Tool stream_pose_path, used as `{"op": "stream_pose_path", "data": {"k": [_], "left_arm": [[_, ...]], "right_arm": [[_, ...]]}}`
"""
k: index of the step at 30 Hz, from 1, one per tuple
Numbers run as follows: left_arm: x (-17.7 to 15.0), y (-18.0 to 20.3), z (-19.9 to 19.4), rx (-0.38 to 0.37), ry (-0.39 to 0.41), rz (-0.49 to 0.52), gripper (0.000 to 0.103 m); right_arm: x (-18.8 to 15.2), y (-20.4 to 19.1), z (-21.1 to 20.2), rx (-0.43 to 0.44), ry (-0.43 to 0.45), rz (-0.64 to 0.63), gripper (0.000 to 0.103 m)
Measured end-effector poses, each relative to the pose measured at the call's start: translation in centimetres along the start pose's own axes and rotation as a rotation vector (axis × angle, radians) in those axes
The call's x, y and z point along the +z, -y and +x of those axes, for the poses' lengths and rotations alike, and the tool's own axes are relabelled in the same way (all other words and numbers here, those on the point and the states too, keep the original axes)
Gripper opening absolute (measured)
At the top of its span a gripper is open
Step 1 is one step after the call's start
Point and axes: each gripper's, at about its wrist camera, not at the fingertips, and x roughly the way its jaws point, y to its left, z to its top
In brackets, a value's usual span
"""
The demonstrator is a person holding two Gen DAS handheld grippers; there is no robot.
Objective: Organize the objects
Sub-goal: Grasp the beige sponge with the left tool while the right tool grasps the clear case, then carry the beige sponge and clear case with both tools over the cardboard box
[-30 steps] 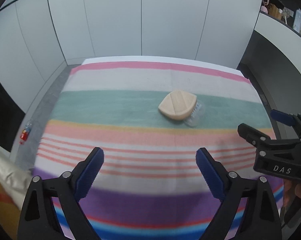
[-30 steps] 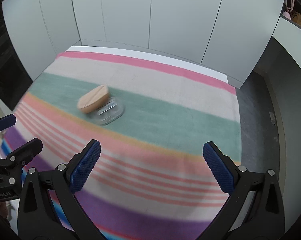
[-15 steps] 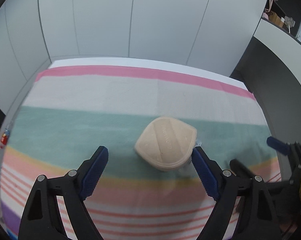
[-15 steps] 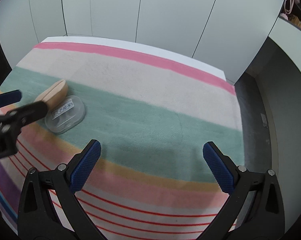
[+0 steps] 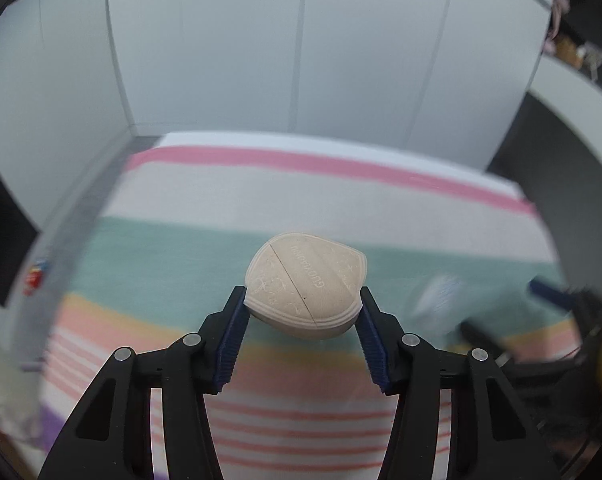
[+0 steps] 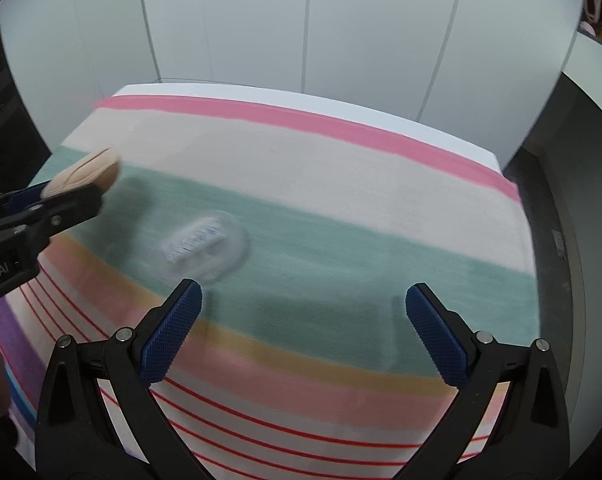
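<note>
My left gripper (image 5: 303, 306) was clenched on the beige lid (image 5: 306, 285), one blue pad (image 5: 229, 340) against each side of it. The lid was held clear above the striped cloth (image 5: 285, 376), over the cloth's green band. My right gripper (image 6: 303, 314) stood released, its pads (image 6: 172, 334) wide apart with nothing between them, low over the same green band. Just beyond its left pad a clear tray (image 6: 205, 242) with a white label lay flat on the cloth, blurred. Left of the tray, the lid appeared in my left gripper, apart from the tray. White panels (image 6: 301, 28) stood beyond the cloth's far edge.
</note>
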Motion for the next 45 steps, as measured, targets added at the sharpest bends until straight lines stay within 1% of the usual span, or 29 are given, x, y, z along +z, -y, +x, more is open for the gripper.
{"op": "stream_pose_path", "data": {"k": [2, 3, 4, 5, 6, 7, 8, 9, 11, 12, 13, 14, 15, 16, 17, 18, 21, 28, 33, 35, 37, 40, 45], "left_arm": [[-0.9, -1.2, 0.1, 0.038, -0.039, 0.019, 0.054], [-1.3, -1.5, 0.2, 0.05, -0.049, 0.027, 0.056], [-1.8, -1.9, 0.2, 0.061, -0.054, 0.033, 0.062], [-2.5, -2.5, 0.3, 0.064, -0.054, 0.032, 0.065], [-3.1, -2.8, 0.3, 0.069, -0.057, 0.028, 0.071], [-3.3, -2.4, 1.0, 0.073, -0.062, 0.022, 0.078], [-3.6, -2.5, 1.4, 0.07, -0.07, 0.01, 0.083], [-3.7, -2.7, 1.5, 0.068, -0.072, 0.001, 0.09], [-3.9, -3.1, 1.6, 0.052, -0.058, -0.015, 0.091], [-3.8, -3.0, 1.7, 0.052, -0.053, -0.013, 0.09], [-3.7, -2.8, 1.8, 0.05, -0.051, -0.007, 0.088], [-3.5, -2.7, 1.9, 0.047, -0.046, -0.002, 0.086], [-3.3, -2.5, 1.9, 0.048, -0.04, 0.001, 0.081], [-3.1, -2.4, 1.8, 0.047, -0.037, -0.001, 0.076], [-3.0, -2.3, 1.8, 0.047, -0.034, -0.003, 0.071], [-2.9, -2.4, 1.6, 0.045, -0.034, -0.004, 0.062], [-2.8, -2.6, 1.2, 0.016, -0.05, -0.019, 0.058], [-2.6, -1.5, -1.8, 0.009, -0.025, -0.029, 0.058], [-2.8, -1.2, -5.0, 0.003, -0.002, -0.065, 0.058], [-3.0, -0.5, -6.9, 0.003, 0.004, -0.075, 0.058], [-3.2, 0.0, -8.4, 0.007, -0.003, -0.074, 0.058], [-3.5, 0.7, -10.8, 0.0, 0.003, -0.066, 0.058], [-4.7, 1.5, -15.1, -0.009, -0.009, -0.076, 0.058]], "right_arm": [[0.4, -1.2, 0.3, 0.023, 0.007, -0.011, 0.103], [0.7, -1.8, 0.5, 0.037, 0.008, -0.016, 0.103], [0.9, -2.3, 0.8, 0.043, 0.006, -0.025, 0.103], [1.1, -3.1, 1.2, 0.041, 0.003, -0.041, 0.103], [1.1, -3.5, 1.5, 0.034, 0.001, -0.052, 0.103], [1.2, -4.0, 2.1, 0.026, -0.01, -0.063, 0.103], [1.3, -4.2, 2.5, 0.034, -0.012, -0.058, 0.103], [1.4, -4.2, 2.6, 0.046, -0.002, -0.047, 0.103], [1.7, -4.4, 3.0, 0.065, 0.009, -0.04, 0.097], [1.9, -4.5, 3.0, 0.073, 0.019, -0.038, 0.091], [2.1, -4.5, 3.0, 0.074, 0.027, -0.041, 0.082], [2.2, -4.6, 3.0, 0.077, 0.034, -0.043, 0.078], [2.3, -4.7, 2.9, 0.082, 0.038, -0.048, 0.067], [2.4, -4.9, 2.7, 0.087, 0.039, -0.061, 0.059], [2.4, -5.1, 2.6, 0.089, 0.039, -0.071, 0.059], [2.4, -5.2, 2.6, 0.094, 0.031, -0.078, 0.059], [2.2, -5.4, 2.1, 0.087, 0.028, -0.082, 0.059], [2.5, -4.1, -0.4, 0.084, 0.025, -0.037, 0.059], [1.8, -2.9, -3.8, 0.082, 0.018, 0.013, 0.059], [1.3, -2.9, -5.0, 0.083, 0.013, 0.023, 0.059], [0.8, -3.0, -6.4, 0.084, 0.008, 0.033, 0.059], [-0.4, -2.3, -9.2, 0.084, -0.013, 0.05, 0.059], [-1.7, -2.6, -14.0, 0.087, -0.027, 0.015, 0.059]]}}
